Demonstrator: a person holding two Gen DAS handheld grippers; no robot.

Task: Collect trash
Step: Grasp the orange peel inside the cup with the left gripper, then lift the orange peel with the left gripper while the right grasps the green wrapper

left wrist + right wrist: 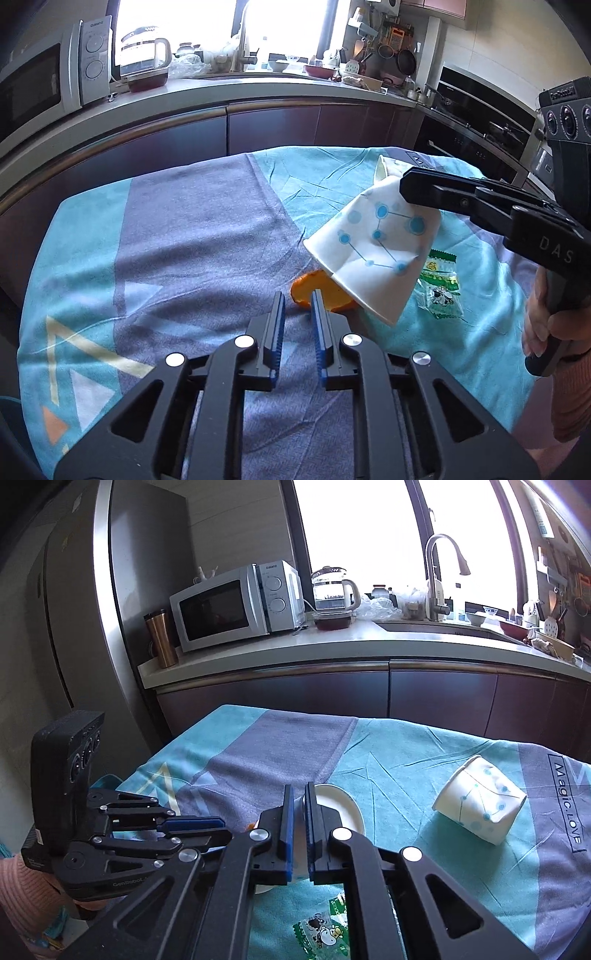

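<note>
**Cup lifted by its rim, peel at its mouth**

The paper cup [373, 254] hangs tilted above the cloth [192, 229], its rim clamped in the right gripper [300, 797]. The orange peel [314, 291] lies half inside its mouth. The left gripper [297, 302] stands just by the peel, jaws slightly apart, empty.

Risk: the thin rim may crumple or slip, dropping the peel.

A sweet wrapper [439, 284] lies right; a second cup [480, 805] lies far right. Nothing obstructs.
</note>
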